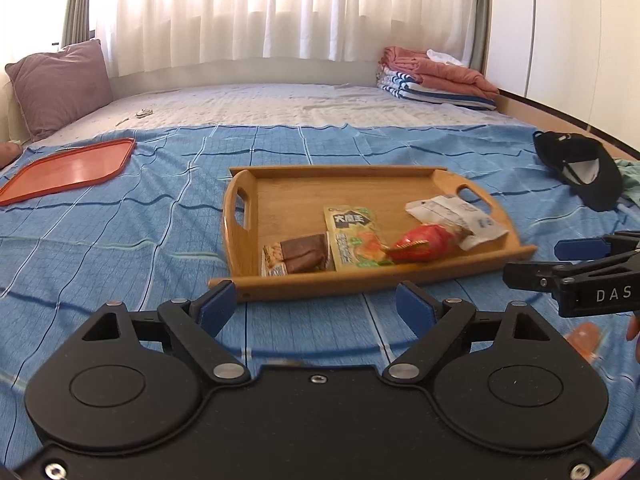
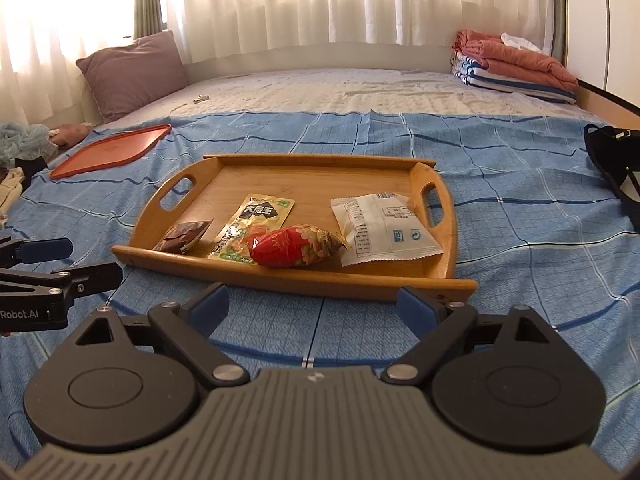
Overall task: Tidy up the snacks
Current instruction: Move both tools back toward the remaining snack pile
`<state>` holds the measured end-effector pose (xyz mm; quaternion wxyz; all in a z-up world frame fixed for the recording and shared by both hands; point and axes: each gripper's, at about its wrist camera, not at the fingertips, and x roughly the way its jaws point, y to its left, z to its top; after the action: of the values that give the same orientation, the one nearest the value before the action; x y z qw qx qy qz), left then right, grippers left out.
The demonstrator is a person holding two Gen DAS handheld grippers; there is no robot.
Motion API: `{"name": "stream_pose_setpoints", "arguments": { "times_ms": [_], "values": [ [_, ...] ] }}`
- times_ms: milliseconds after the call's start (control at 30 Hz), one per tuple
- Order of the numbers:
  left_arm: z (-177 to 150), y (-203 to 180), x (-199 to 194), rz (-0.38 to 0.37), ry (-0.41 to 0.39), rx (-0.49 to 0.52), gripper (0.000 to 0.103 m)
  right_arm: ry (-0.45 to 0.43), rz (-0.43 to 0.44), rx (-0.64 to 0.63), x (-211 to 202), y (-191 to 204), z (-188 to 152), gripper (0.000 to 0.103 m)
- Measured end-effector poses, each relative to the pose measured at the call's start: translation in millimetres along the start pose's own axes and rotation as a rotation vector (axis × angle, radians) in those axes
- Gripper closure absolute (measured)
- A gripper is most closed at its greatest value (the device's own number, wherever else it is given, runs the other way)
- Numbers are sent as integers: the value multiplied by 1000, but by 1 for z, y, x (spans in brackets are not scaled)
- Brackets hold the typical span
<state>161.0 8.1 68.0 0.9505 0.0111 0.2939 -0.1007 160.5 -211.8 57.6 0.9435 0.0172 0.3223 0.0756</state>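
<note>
My left gripper fingers spread, empty; right gripper same. Four snacks in tray on bed.

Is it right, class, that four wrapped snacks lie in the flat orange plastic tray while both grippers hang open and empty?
Not quite. The four wrapped snacks lie in the handled wooden tray, not the flat orange plastic tray, which is bare; the right wrist view shows it. Both the left gripper and the right gripper are open and empty.

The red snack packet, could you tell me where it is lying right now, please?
In both wrist views the red snack packet lies in the wooden tray, near its front edge, between the green-yellow pouch and the white packet, overlapping both.
</note>
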Motion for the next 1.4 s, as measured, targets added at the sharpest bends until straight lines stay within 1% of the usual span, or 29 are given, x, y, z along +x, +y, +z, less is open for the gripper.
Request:
{"name": "stream_pose_setpoints", "arguments": {
  "times_ms": [100,300,633,700,833,1000,1400],
  "values": [
    [-7,-4,-16,-3,-16,2,16,-16,-10,-27,-16,0,-7,7],
    [-19,-13,-40,-7,-13,19,15,-38,-12,-41,-42,-3,-23,5],
    [-44,-29,-67,-26,-16,31,14,-48,-57,-125,-69,-5,-55,3],
    [-50,-32,-71,-32,-20,37,14,-43,-66,-139,-71,-6,-62,3],
    [-63,-39,-73,-20,-16,52,13,-29,-80,-150,-73,-8,-77,2],
    [-78,-43,-73,-35,19,31,13,-6,-89,-133,-73,-13,-94,2],
    [-105,-64,-70,-52,58,54,13,22,-99,-86,-69,-24,-113,2]
  ]
}}
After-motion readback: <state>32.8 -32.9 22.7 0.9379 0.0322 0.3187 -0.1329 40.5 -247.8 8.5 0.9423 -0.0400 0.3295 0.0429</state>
